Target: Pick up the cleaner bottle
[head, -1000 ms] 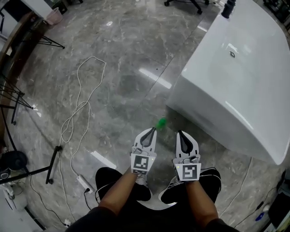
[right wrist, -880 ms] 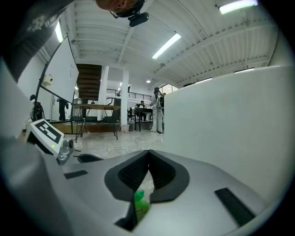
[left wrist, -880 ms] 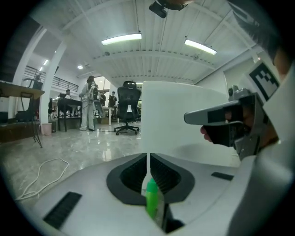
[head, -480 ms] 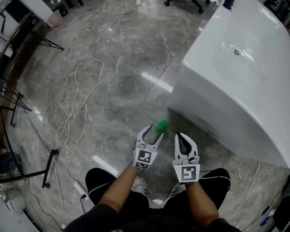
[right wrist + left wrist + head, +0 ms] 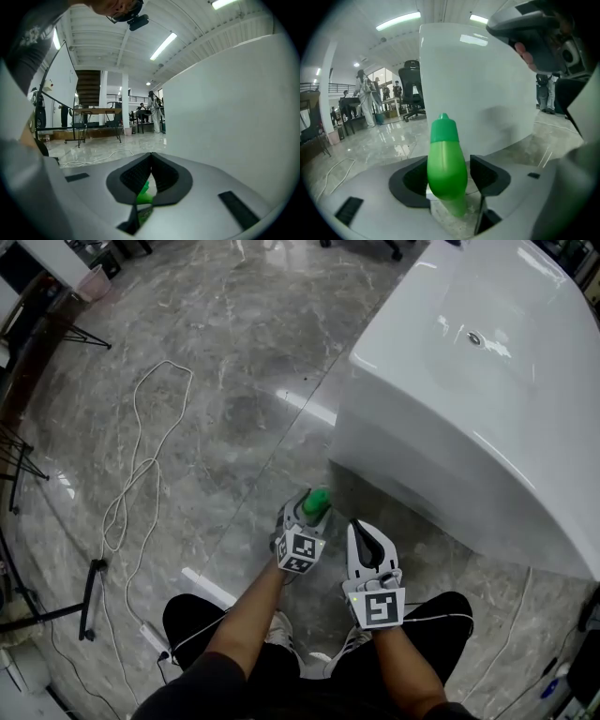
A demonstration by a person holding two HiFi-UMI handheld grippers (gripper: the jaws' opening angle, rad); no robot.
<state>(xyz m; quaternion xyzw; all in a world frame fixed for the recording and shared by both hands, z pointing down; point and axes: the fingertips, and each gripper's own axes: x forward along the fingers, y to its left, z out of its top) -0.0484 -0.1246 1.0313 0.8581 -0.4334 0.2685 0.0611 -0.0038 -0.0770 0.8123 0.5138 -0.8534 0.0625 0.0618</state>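
Left gripper view: cleaner bottle (image 5: 446,161) stands upright between the left tool's (image 5: 449,182) jaws, long axis vertical, green cap on top. Jaws are wide, one pad on each side of the bottle body. The 9 o'clock pad looks in contact or nearly so. The 3 o'clock pad shows a thin gap, so this reads as straddling, not clamped.

Head view: the bottle sits on the surface (image 5: 234,409) at 12 o'clock from the left tool, directly along its approach line. Only the cap shows past the jaws there. The right tool (image 5: 362,536) is at about 4 o'clock from the bottle and near it. Its jaws are pressed together at the tips with nothing gripped; in its own view a green sliver of the bottle shows through the slot below the tips.

Judgement: the left tool is the nearer one and already aligned. The next move is a squeeze across the body, then a straight lift along the bottle's axis.

Clearance:
- The white tub (image 5: 469,409) wall is near, at 1 to 3 o'clock of the bottle.
- 9 to 12 o'clock is open.
- The cable (image 5: 141,465) lies well apart at 9 to 10 o'clock.
- The risk is a one-sided pad touch tipping the bottle toward the tub.
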